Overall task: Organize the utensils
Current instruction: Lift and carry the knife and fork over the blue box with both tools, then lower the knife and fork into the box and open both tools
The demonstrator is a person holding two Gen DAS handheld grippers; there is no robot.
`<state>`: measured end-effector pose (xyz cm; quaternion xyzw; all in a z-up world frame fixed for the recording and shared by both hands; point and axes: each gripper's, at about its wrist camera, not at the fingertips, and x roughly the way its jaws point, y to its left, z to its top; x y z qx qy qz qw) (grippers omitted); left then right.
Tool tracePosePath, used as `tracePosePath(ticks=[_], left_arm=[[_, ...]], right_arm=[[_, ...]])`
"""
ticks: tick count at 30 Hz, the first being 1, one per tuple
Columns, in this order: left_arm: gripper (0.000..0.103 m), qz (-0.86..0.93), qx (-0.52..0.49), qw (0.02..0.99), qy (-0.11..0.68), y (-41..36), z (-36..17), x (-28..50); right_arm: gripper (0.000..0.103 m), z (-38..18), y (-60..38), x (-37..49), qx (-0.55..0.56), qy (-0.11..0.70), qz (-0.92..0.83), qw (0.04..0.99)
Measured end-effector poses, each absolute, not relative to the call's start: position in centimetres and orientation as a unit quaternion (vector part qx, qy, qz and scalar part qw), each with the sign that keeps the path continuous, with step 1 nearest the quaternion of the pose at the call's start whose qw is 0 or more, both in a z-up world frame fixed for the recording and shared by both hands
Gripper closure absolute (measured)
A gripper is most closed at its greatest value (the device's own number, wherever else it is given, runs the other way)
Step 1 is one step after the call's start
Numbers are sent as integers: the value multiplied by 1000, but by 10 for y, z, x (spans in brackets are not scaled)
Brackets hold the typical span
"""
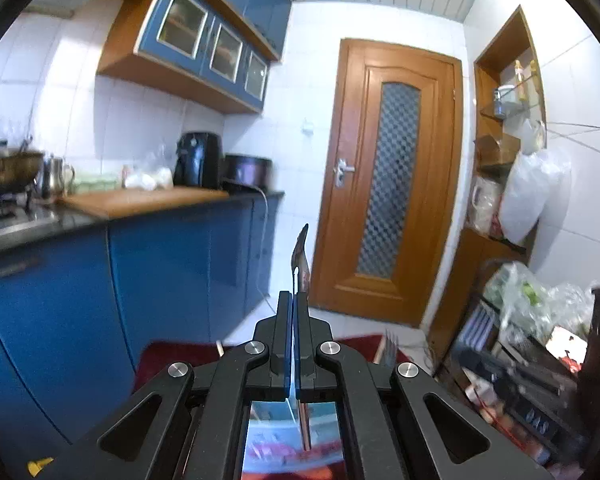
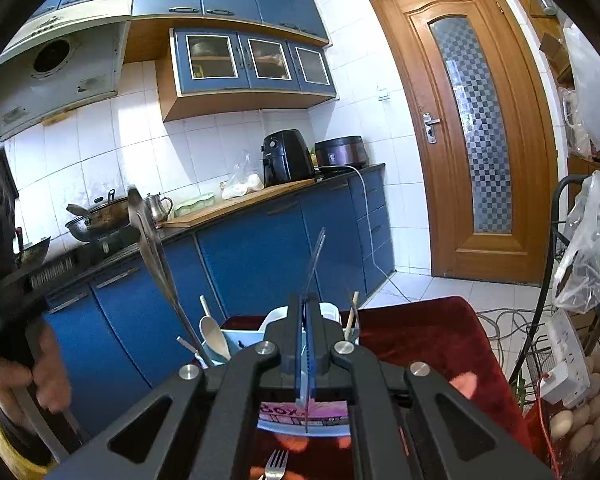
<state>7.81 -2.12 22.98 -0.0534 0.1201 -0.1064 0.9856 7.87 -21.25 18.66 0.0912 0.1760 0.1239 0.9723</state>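
My left gripper (image 1: 293, 296) is shut on a metal utensil (image 1: 301, 256), a spoon seen edge-on, that sticks up past the fingertips. The same spoon (image 2: 148, 236) shows at the left of the right wrist view, held by the left hand. My right gripper (image 2: 306, 300) is shut on a thin metal utensil (image 2: 315, 258), seen edge-on, above a pale blue utensil holder (image 2: 236, 338) on the red-covered table (image 2: 432, 340). The holder has a white spoon (image 2: 214, 336) and chopsticks (image 2: 353, 314) in it. A fork (image 2: 275, 465) lies on the table below the gripper.
Blue kitchen cabinets (image 2: 260, 248) and a worktop with an air fryer (image 2: 286, 158), a cooker and pans stand behind. A wooden door (image 2: 476, 128) is at the right. A power strip (image 2: 566, 354), cables, eggs and bagged goods crowd the right side.
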Motion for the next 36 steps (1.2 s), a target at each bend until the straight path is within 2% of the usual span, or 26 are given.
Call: tracePosePath(ticks=[7,19,29,35,36], left_arm=[[103,-82,-38,990,107,-19,245,106],[103,-63,-30,985,159,-20,187,143],[103,-75,-29,977,196,-25,158,153],[102,-80,-32,973,214,-28,146,154],[100,-81,-32,972,217,-28,146,154]], right_arm=[[100,187,-214,95,90,175,114,974],[100,183,-203,132,72,166,95,979],[100,148,-189,160,54,217,101,969],[97,139,-190,163,59,241,109,963],[92,139,-191,162,63,243,113,961]])
